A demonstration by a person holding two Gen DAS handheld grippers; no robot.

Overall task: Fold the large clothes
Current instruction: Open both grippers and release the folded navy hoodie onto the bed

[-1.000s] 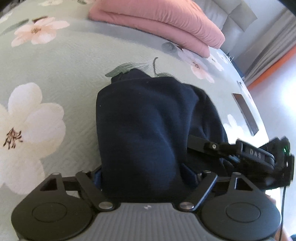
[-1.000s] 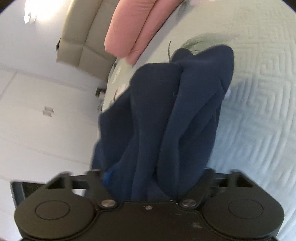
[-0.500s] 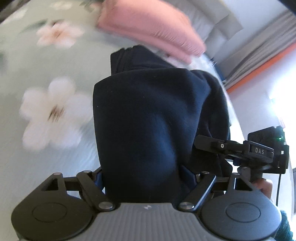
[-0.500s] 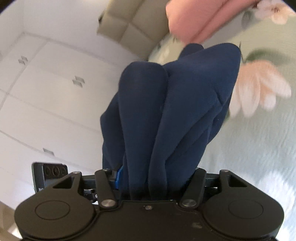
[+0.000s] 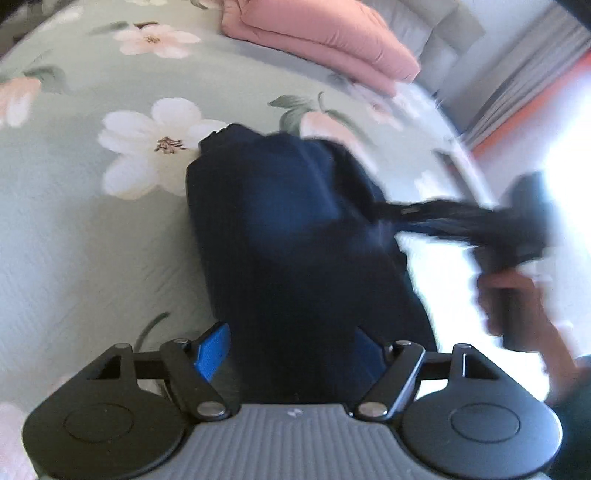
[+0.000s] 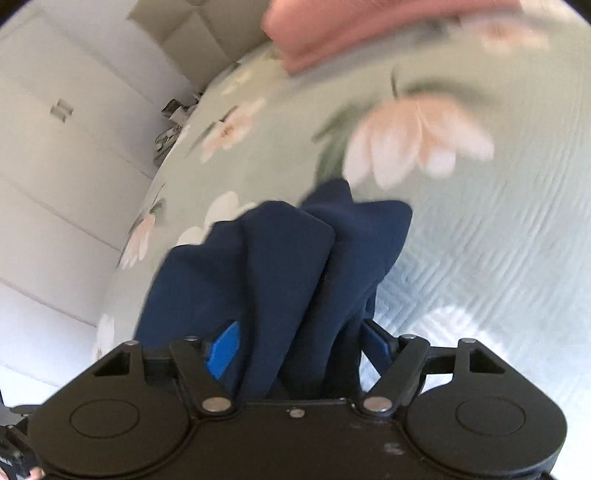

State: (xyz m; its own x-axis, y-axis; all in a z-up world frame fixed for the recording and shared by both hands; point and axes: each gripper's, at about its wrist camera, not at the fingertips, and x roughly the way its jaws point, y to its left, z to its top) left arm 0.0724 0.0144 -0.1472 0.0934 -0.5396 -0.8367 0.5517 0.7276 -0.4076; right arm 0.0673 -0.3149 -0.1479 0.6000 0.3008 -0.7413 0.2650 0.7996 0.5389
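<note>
A navy blue garment [image 5: 295, 236] hangs bunched between both grippers over the floral bedspread [image 5: 92, 229]. My left gripper [image 5: 291, 354] is shut on one end of it; a blue pad [image 5: 212, 352] shows beside the cloth. My right gripper [image 6: 299, 350] is shut on the other end of the garment [image 6: 280, 266], which falls in thick folds. The right gripper also shows in the left wrist view [image 5: 517, 221], blurred, pinching the cloth at the right.
A folded pink quilt [image 5: 321, 33] lies at the head of the bed and also shows in the right wrist view [image 6: 351, 26]. A padded headboard [image 6: 192, 29] and white wardrobe doors [image 6: 55, 147] stand beyond. The bed edge [image 5: 461, 155] runs at the right.
Both grippers have carried the garment across the bed and lowered it toward the bedspread. The right gripper has drawn apart from the left, and the cloth stretches between them.
</note>
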